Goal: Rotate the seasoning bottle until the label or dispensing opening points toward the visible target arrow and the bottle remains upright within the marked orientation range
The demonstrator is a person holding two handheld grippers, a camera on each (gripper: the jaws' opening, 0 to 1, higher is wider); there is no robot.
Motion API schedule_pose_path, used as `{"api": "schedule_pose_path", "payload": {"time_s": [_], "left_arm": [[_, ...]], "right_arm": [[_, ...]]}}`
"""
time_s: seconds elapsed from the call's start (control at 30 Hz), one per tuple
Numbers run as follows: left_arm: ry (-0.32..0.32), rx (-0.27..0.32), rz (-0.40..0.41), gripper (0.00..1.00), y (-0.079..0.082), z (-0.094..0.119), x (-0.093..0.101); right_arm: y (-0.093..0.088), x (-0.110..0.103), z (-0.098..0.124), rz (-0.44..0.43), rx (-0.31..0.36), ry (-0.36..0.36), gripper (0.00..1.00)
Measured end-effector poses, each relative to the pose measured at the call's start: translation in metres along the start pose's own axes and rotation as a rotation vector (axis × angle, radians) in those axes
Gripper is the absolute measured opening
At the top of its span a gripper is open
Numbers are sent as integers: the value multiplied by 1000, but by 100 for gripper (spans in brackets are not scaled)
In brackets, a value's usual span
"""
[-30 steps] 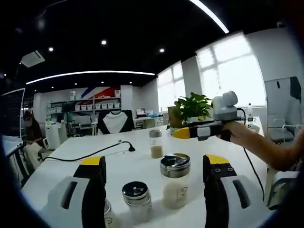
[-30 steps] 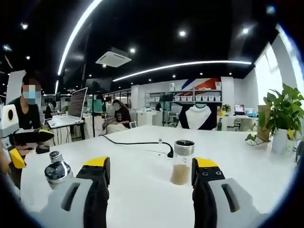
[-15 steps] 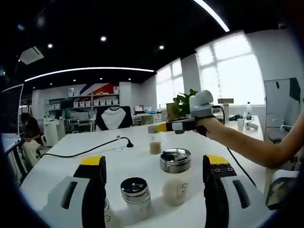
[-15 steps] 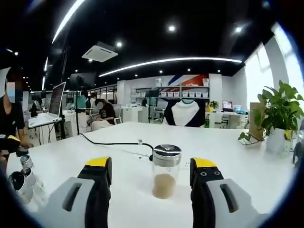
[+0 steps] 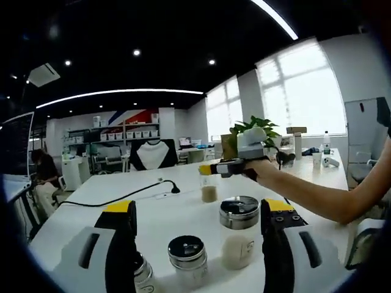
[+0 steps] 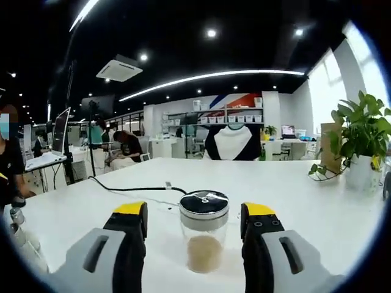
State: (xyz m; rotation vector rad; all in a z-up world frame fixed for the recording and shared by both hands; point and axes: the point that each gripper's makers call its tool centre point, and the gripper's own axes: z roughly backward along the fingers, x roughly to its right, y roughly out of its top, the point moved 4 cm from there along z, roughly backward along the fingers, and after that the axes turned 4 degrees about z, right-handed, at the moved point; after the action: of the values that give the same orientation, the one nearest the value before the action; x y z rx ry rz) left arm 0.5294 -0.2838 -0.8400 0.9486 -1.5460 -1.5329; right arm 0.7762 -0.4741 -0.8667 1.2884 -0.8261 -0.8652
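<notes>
We work over a wide white table (image 6: 342,207) in a large office with a black ceiling, round spot lamps and long curved light strips. In the right gripper view, the right gripper (image 6: 194,220) has its jaws apart, one on each side of the seasoning bottle (image 6: 204,239), not touching it. The bottle stands upright on the table, clear glass with a shiny metal lid and brownish powder in its lower part. A black cable (image 6: 131,188) runs across the table behind it, and a potted plant (image 6: 359,146) stands at the right edge. Shelves (image 6: 227,119) line the far wall, and people sit at desks to the left.

In the left gripper view, the left gripper (image 5: 198,217) also has its jaws apart, over three other jars: a large jar (image 5: 239,239) with pale contents, a smaller jar (image 5: 187,260), and one partly hidden behind the left jaw. Farther off we see the right gripper (image 5: 211,168) reaching around the seasoning bottle (image 5: 209,190), near bright windows (image 5: 299,91).
</notes>
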Motion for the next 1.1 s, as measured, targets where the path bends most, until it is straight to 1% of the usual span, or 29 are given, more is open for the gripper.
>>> {"api": "schedule_pose_path", "payload": {"time_s": [0.03, 0.07, 0.1, 0.2, 0.3, 0.43, 0.53, 0.6, 0.7, 0.83, 0.93, 1.0, 1.1], "left_arm": [[1, 1, -3, 89, 1, -1, -1], [5, 0, -7, 89, 1, -2, -1], [6, -1, -10, 89, 2, -4, -2], [-2, -3, -15, 88, 1, -9, 0], [-28, -2, -13, 89, -2, -15, 4], [-49, -16, -14, 89, -8, -21, 9], [-66, 3, 1, 89, -6, -22, 12], [-70, 8, -4, 89, -5, -22, 13], [-68, 4, -11, 89, -5, -23, 14], [-70, -11, -15, 88, -7, -25, 15], [-58, -34, -45, 88, -11, -25, 15], [-66, -36, -37, 88, -11, -25, 16], [-69, -41, -29, 88, -12, -25, 17]], "right_arm": [[-1, 3, -4, -15, 6, -18, 61], [-6, 1, -6, 4, -39, 22, 60], [-5, 2, -8, -3, -25, 18, 60], [-8, 0, -11, 11, -32, 25, 59], [-11, 1, -13, 14, -27, 23, 58], [-8, -3, -16, 53, -11, 24, 57], [-4, -4, -17, 107, 11, 13, 53], [-6, -3, -17, 125, -3, 2, 51], [-8, -3, -16, 107, -4, 2, 50], [-10, -3, -16, 110, -15, 10, 47], [-7, -2, -15, 121, -1, 9, 44], [-7, -3, -15, 121, 2, 16, 38], [-8, -3, -15, 137, -5, 31, 38]]}}
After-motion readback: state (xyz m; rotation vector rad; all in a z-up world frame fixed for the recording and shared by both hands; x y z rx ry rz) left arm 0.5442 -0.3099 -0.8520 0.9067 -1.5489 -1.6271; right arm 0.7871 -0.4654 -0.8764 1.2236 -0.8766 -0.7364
